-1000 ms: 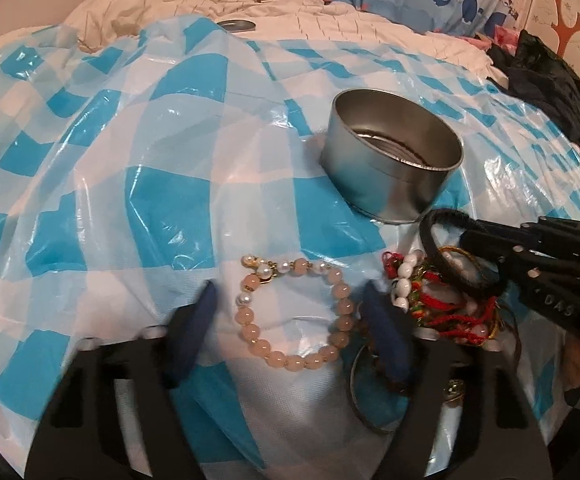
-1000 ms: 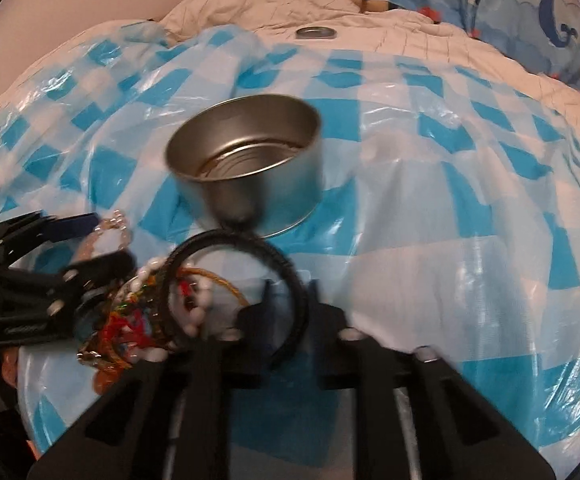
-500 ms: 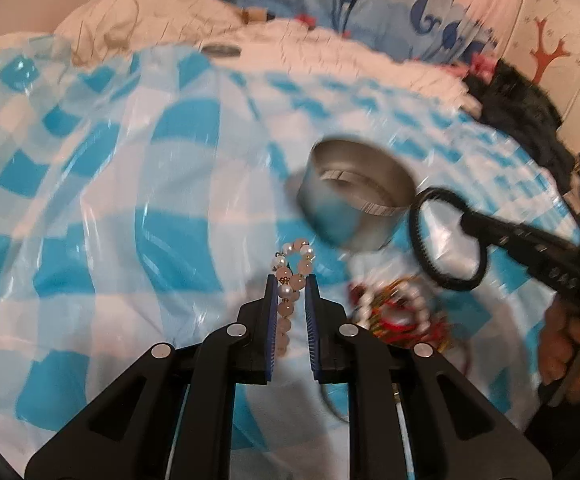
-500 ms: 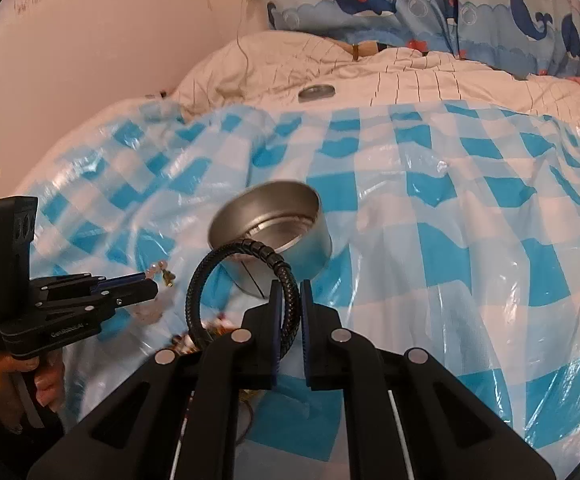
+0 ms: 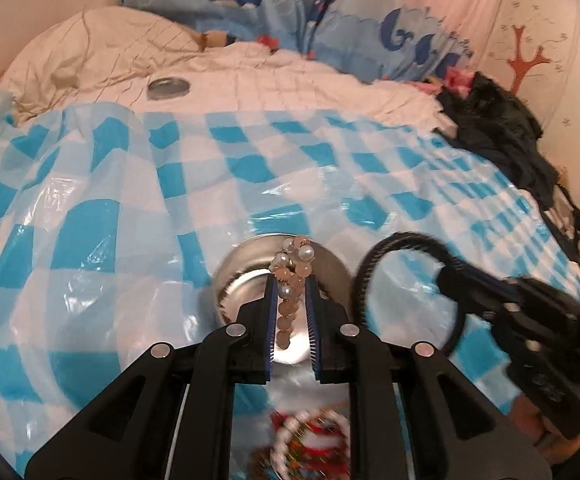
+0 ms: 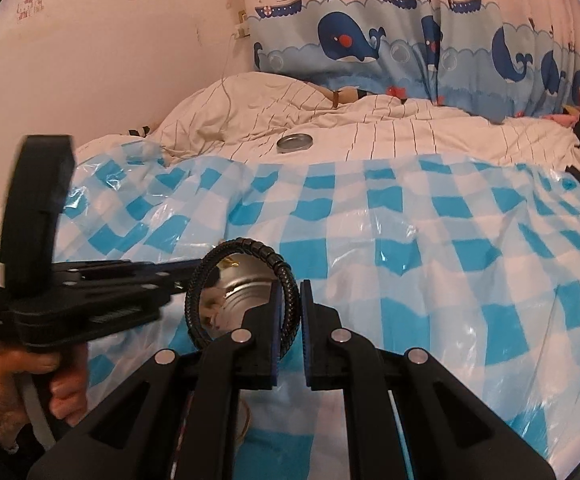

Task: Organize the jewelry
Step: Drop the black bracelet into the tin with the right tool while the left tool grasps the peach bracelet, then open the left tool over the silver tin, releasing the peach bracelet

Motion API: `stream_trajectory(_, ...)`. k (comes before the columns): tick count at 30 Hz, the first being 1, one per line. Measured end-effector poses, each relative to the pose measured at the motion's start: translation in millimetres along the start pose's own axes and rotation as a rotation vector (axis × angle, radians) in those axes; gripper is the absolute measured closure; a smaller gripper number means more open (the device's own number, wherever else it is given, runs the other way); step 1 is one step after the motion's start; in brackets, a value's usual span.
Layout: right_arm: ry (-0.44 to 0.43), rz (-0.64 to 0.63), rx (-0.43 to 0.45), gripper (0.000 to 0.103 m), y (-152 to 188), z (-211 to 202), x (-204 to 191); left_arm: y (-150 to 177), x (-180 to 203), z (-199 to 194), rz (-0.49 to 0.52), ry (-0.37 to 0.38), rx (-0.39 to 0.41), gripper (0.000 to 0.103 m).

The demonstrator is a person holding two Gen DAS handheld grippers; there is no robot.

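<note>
A: Left claw (image 5: pixel 290 300)?
B: Jaws easing apart, bead bracelet (image 5: pixel 291 276) hanging lengthwise between them, directly above the open tin (image 5: pixel 234 268) on the checked sheet (image 5: pixel 90 240).
A: Right claw (image 6: pixel 288 308)?
B: Clamped on the black braided bracelet (image 6: pixel 242 292), just right of the tin. Its view hides most of the beads; the left shows them, and the leftover pile (image 5: pixel 309 440) beneath.

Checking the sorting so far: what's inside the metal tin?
The metal tin shows only bare ribbed floor; the bead bracelet and left claw cover much of it.
</note>
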State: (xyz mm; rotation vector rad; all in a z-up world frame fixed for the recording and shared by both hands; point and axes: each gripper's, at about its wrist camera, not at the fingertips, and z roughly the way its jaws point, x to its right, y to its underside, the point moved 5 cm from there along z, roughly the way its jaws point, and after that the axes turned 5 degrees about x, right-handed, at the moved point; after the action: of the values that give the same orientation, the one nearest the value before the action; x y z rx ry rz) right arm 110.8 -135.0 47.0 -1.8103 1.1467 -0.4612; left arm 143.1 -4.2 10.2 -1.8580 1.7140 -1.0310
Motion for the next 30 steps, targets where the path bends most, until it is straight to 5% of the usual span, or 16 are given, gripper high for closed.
stream_trajectory(4,0.010,-0.026,-0.012,0.093,-10.0,23.1,-4.9,-1.9,-25.4,-11.1,-0.080,-0.019,0.025,0.055)
stream_trajectory(11,0.003,-0.091,-0.132,0.087,-3.1,72.5,-27.0,8.2,-44.9,-38.5,-0.073,-0.056,0.023,0.050)
stream_trajectory(17,0.006,-0.031,-0.104,0.071,11.3,11.0,-6.0,52.8,-35.1,-39.0,0.012,-0.043,-0.091,0.047)
stream_trajectory(23,-0.104,0.192,-0.235,0.071,71.6,-12.7,19.3,81.3,-16.9,-35.6,0.094,0.014,-0.149,0.046)
stream_trajectory(30,-0.166,0.093,-0.287,0.071,80.6,3.7,-14.8,86.8,-10.8,-29.2,0.096,0.031,-0.158,0.045)
